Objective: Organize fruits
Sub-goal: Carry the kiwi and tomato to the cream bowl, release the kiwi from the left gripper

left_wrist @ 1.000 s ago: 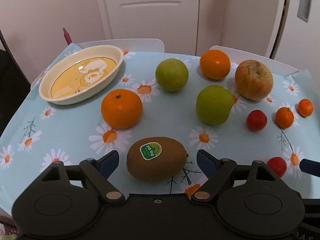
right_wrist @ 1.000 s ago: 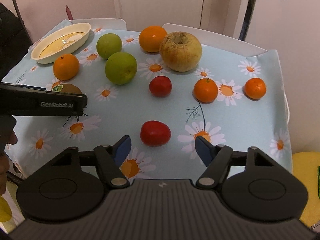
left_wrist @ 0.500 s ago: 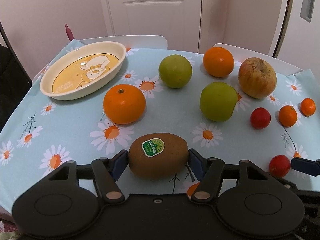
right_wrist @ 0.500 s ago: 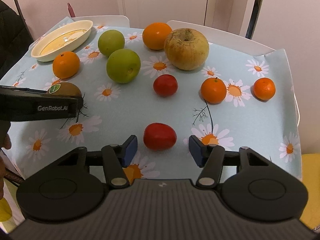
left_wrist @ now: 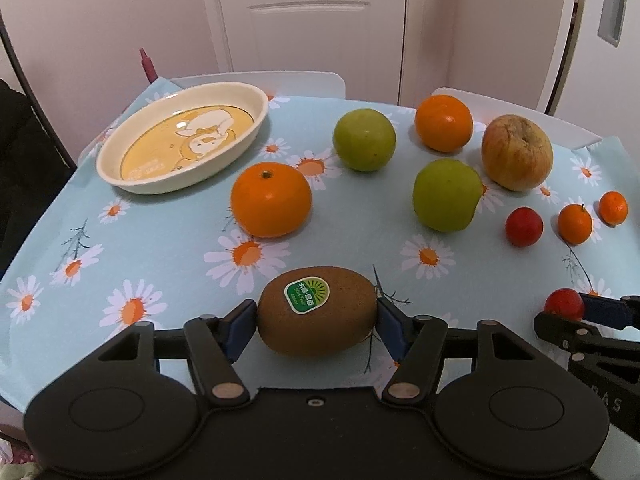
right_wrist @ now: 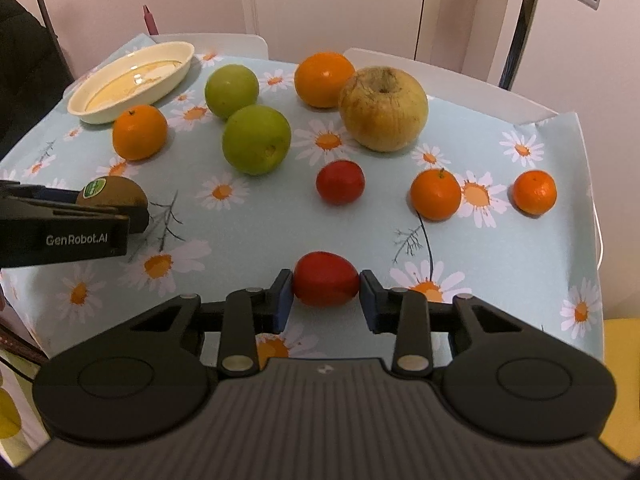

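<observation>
My left gripper [left_wrist: 317,322] is shut on a brown kiwi [left_wrist: 317,310] with a green sticker, near the table's front edge; the kiwi also shows in the right wrist view [right_wrist: 112,196]. My right gripper [right_wrist: 325,290] is shut on a red tomato [right_wrist: 325,283], which also shows at the right of the left wrist view [left_wrist: 564,304]. An oval cream dish [left_wrist: 180,142] with a yellow cartoon bottom stands empty at the back left.
On the daisy tablecloth [left_wrist: 168,248] lie a big orange [left_wrist: 271,199], two green apples [left_wrist: 364,139] [left_wrist: 446,195], another orange [left_wrist: 443,122], a wrinkled apple [left_wrist: 517,152], a second tomato [left_wrist: 523,226] and two small mandarins [left_wrist: 574,224] [left_wrist: 613,208]. White chair backs stand behind.
Both grippers closed: the left fingers came in onto the kiwi, the right fingers onto the tomato. Both moved slightly forward over the table.
</observation>
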Tool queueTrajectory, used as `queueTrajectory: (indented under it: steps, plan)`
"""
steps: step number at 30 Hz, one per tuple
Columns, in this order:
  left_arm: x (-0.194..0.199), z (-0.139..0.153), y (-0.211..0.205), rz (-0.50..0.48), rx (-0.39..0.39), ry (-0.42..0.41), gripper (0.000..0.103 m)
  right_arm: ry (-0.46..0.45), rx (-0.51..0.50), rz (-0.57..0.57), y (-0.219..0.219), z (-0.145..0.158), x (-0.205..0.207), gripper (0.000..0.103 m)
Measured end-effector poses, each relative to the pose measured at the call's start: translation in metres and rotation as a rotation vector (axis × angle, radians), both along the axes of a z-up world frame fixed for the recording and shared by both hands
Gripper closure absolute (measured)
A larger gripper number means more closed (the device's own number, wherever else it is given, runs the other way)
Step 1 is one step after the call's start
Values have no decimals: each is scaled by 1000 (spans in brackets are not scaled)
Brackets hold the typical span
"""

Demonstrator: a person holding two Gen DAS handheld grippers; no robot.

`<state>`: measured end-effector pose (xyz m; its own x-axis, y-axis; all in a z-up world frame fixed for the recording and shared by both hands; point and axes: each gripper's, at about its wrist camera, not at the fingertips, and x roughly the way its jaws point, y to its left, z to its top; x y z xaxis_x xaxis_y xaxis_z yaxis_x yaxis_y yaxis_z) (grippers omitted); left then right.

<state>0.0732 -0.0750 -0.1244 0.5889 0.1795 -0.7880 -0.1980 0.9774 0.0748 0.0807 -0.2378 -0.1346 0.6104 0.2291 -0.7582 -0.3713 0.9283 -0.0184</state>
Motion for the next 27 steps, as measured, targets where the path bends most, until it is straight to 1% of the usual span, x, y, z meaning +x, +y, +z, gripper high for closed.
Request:
queueTrajectory:
  steps: [6,13,17,20,23,27]
  plan:
    - [-10,21,9,18,7,-38,35,-32,24,26,9,22,-1,53]
    - [-15,59,33,37,45,-125,35,-74,75,69,35,62,13,53]
    - [-10,79,53,43,84,-176,35,-104,101,90,59,86,26,53]
    - [-3,93,73,40,100,-204,35,-123,110,99,80,102,36,53]
    - [6,103,94,37,109,-224,35,-142,122,114,104,116,48,53]
    - [23,111,123,27,116,-235,35,-142,135,120,138,128,68,53]
